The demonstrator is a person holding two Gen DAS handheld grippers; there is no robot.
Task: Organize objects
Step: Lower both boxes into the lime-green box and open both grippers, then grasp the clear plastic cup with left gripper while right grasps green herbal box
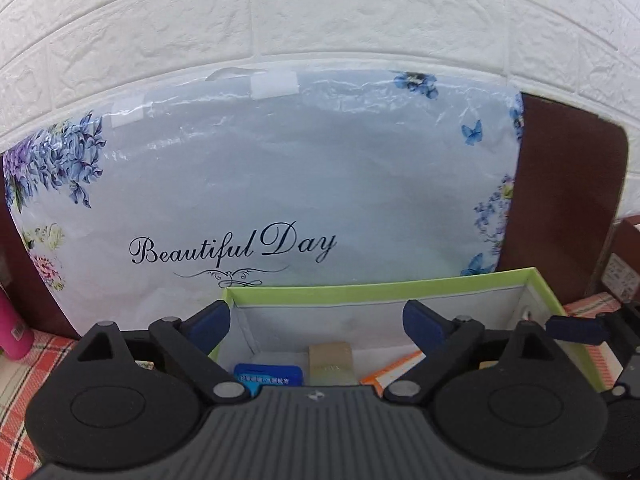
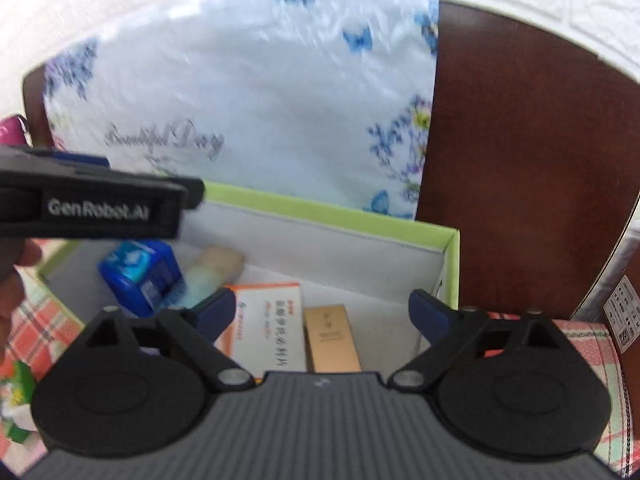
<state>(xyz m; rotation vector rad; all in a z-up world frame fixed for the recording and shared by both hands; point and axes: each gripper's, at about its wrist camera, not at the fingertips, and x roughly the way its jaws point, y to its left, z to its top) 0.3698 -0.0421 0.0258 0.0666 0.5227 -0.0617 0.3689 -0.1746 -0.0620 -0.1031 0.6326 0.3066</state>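
Observation:
A green-rimmed box (image 1: 360, 289) with a white inside stands in front of a floral pillow. It holds a blue container (image 1: 267, 376), a pale tube (image 1: 331, 362) and an orange-and-white carton (image 1: 394, 368). My left gripper (image 1: 317, 322) is open and empty above the box. In the right wrist view the same box (image 2: 328, 216) holds the blue container (image 2: 140, 276), the pale tube (image 2: 212, 270), the orange-and-white carton (image 2: 268, 328) and a tan carton (image 2: 330, 338). My right gripper (image 2: 322, 314) is open and empty above the cartons. The left gripper's body (image 2: 96, 200) crosses the left side.
A floral "Beautiful Day" pillow (image 1: 256, 184) leans on a brown headboard (image 1: 564, 200) under a white brick wall (image 1: 320, 12). A pink bottle (image 1: 12, 332) stands at the left on the red plaid cloth (image 1: 24, 392). A labelled box (image 1: 620, 276) sits at the right.

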